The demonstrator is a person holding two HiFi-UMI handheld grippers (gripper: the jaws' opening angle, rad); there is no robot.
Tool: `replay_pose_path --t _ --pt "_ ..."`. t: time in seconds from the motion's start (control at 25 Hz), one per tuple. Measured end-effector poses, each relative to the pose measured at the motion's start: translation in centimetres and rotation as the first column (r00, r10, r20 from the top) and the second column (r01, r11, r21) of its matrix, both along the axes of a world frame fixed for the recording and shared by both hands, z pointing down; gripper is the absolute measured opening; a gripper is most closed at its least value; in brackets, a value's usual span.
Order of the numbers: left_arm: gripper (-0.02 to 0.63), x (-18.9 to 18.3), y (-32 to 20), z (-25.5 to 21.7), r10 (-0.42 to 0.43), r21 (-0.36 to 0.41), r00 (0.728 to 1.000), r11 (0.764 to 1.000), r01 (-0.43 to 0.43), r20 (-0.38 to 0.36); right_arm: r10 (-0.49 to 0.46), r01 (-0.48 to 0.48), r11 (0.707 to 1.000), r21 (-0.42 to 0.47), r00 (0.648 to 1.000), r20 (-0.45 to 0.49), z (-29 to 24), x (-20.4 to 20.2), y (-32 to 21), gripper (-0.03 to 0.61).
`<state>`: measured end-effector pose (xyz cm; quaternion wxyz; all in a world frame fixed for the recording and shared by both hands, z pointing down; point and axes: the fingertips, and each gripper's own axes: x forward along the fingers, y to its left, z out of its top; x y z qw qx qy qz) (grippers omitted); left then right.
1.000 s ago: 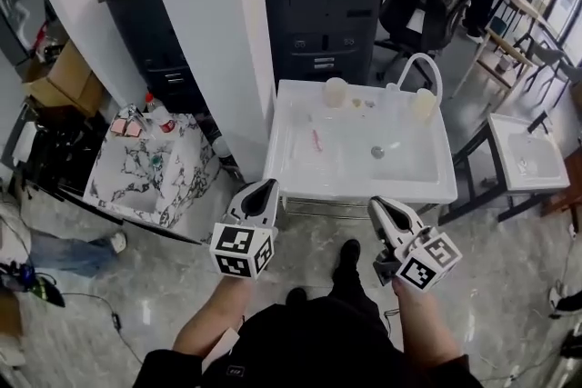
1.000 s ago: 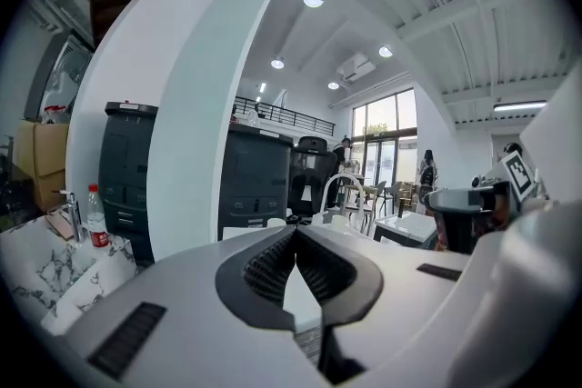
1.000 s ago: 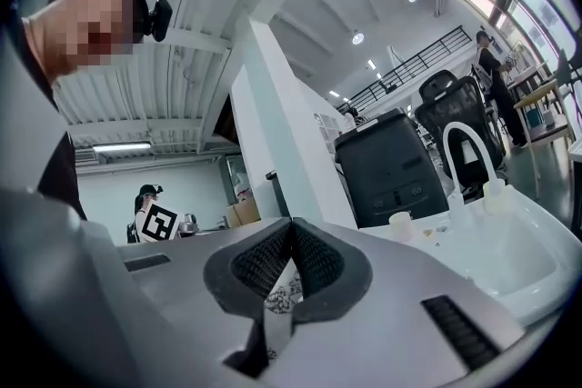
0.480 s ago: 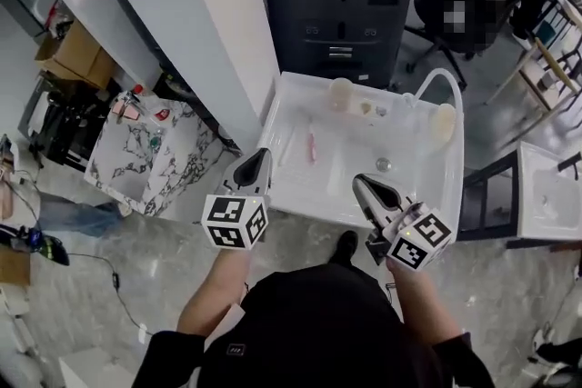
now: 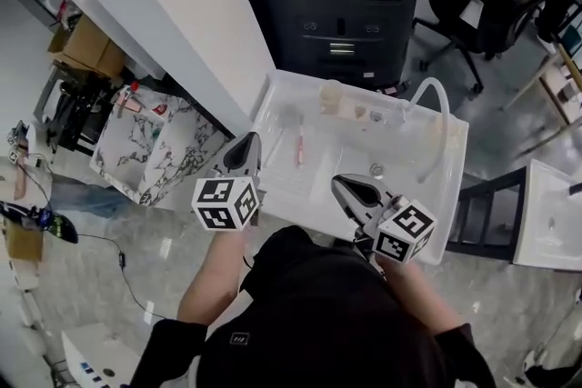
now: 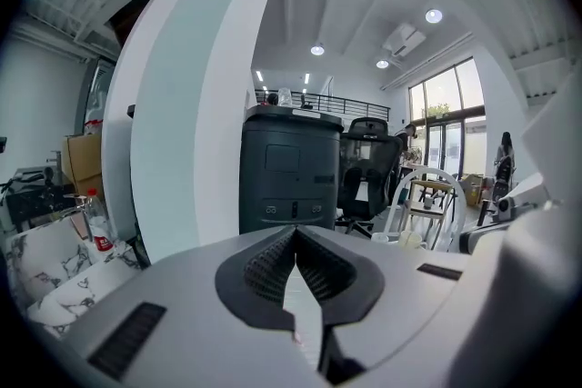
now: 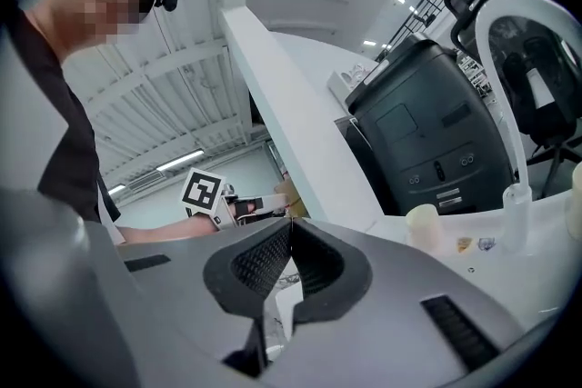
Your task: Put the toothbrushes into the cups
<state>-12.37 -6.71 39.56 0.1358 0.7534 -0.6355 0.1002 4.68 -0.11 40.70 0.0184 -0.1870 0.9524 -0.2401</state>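
a white sink basin (image 5: pixel 455 195) holds 1 pink toothbrush (image 5: pixel 299 146), lying flat on its floor, left of the drain (image 5: pixel 376 169). 1 cream cup (image 5: pixel 332 96) stands upright on the back ledge, well apart from the toothbrush. a 2nd pale cup (image 6: pixel 411 238) shows by the white hose (image 5: pixel 435 95). what the cups hold cannot be told. the left gripper (image 5: pixel 247 143) and right gripper (image 5: pixel 340 184) hover at the basin's near edge, jaws pressed together on nothing.
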Motion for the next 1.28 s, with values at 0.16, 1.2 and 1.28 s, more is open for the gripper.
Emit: replay_pose_path --t 0.16,1.2,1.28 --pt "0.014 0.7 -1.5 1.5 0.021 -0.047 0.999 0.999 -0.019 0.039 0.016 -0.016 1.0 0.001 0.999 0.029 0.0 0.8 -1.4 0.028" --pt "0.017 -1.0 -9.2 20.5 0.269 -0.488 0.963 0.843 -0.225 0.021 0.069 -0.079 0.973 -0.218 0.996 -0.051 6.8 -4.5 -7.7 0.028" --pt "0.028 -1.1 -9.7 21.4 0.274 -0.504 0.961 0.834 -0.226 0.023 0.066 -0.078 0.97 -0.232 0.996 -0.058 7.4 -4.7 -8.0 0.028"
